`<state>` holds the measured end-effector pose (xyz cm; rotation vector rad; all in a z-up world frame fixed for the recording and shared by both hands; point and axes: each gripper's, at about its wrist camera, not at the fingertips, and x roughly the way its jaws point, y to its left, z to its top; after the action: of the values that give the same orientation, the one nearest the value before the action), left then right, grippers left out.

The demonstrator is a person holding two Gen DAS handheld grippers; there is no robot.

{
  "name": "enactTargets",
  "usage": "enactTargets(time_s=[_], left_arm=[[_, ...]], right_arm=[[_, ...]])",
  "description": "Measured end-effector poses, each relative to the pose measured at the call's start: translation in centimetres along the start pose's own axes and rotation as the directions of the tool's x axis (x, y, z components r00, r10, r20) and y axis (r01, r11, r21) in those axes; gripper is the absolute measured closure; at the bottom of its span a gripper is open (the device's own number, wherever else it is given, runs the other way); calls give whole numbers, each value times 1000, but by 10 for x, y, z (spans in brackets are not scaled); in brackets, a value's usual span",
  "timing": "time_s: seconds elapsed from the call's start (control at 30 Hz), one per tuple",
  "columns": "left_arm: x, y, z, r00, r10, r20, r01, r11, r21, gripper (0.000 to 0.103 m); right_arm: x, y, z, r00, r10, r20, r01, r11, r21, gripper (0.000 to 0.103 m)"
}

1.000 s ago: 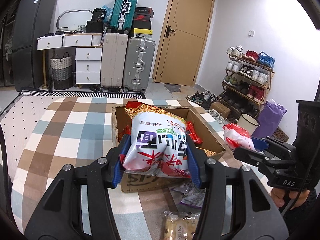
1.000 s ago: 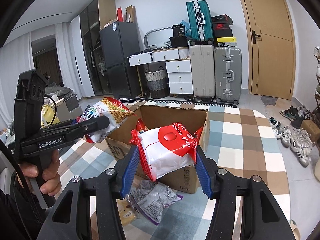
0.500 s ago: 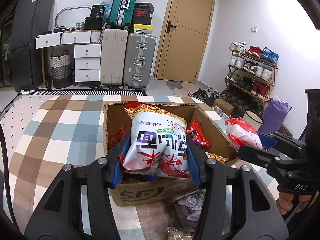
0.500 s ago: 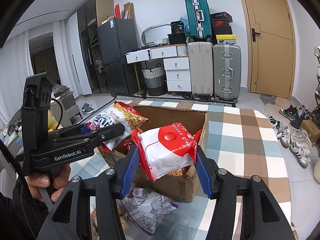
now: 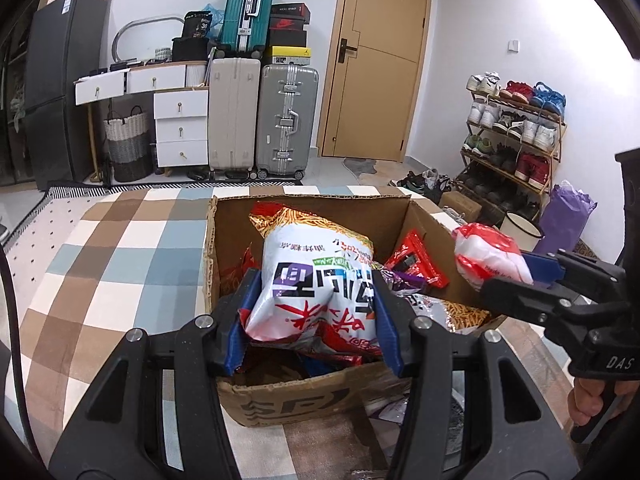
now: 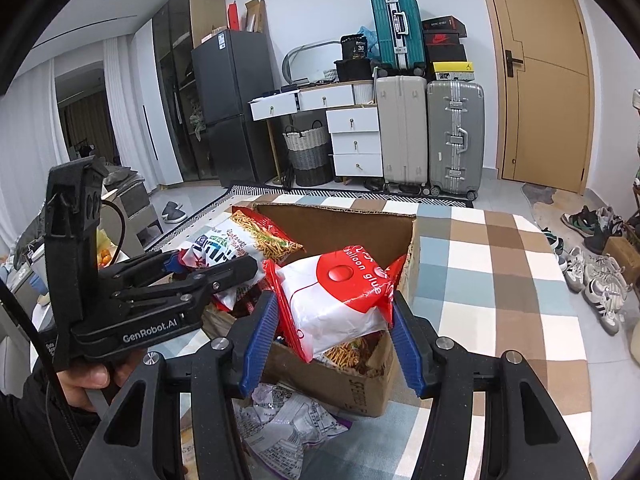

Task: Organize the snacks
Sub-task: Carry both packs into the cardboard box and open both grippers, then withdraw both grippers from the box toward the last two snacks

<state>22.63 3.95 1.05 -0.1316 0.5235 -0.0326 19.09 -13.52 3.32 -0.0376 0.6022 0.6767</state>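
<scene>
Left wrist view: the left gripper (image 5: 312, 320) is clamped on a white noodle bag (image 5: 316, 276), its blue pads pressed into both sides of the bag. The bag hangs over the open box (image 5: 288, 400), which sits dead ahead at 12 o'clock on the checked cloth (image 5: 100, 264). Red packets (image 5: 418, 258) and other snacks already lie inside the box. At 3 o'clock the right gripper (image 5: 520, 268) comes in from the side, gripping a red-and-white bag (image 5: 486, 254) just over the box's right wall. More packets lie on the cloth near that gripper, at about 5 o'clock, partly hidden.

Right wrist view: the right gripper (image 6: 332, 320) pinches the red-and-white bag (image 6: 336, 300) between its blue pads, above the near right corner of the box (image 6: 360, 392). At 9 o'clock the left gripper (image 6: 200, 268), held in a hand (image 6: 86, 380), carries the noodle bag (image 6: 224, 248) over the box's left side. A silvery purple packet (image 6: 288, 420) lies loose on the cloth at 6 o'clock, in front of the box.

The step in hand looks like the drop-off: both bags are poised over the box, neither yet resting in it. The next move likely calls for lowering each bag past the rim, then opening the jaws so that it settles among the snacks without catching on a wall. The loose packets would come next.
</scene>
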Motion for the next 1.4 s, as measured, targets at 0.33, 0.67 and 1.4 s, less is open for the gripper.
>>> enactTargets(time_s=[0.33, 0.67, 1.4], left_arm=[[3, -7, -5, 1000, -14, -3, 14, 1000, 12, 53], [4, -7, -5, 1000, -19, -4, 19, 1000, 11, 53], [-70, -3, -15, 999, -17, -31, 17, 1000, -21, 1]], right_arm=[[28, 6, 4, 1000, -20, -20, 20, 999, -37, 47], [39, 9, 3, 999, -42, -17, 41, 997, -64, 40], [-42, -19, -24, 995, -98, 30, 96, 992, 79, 0]])
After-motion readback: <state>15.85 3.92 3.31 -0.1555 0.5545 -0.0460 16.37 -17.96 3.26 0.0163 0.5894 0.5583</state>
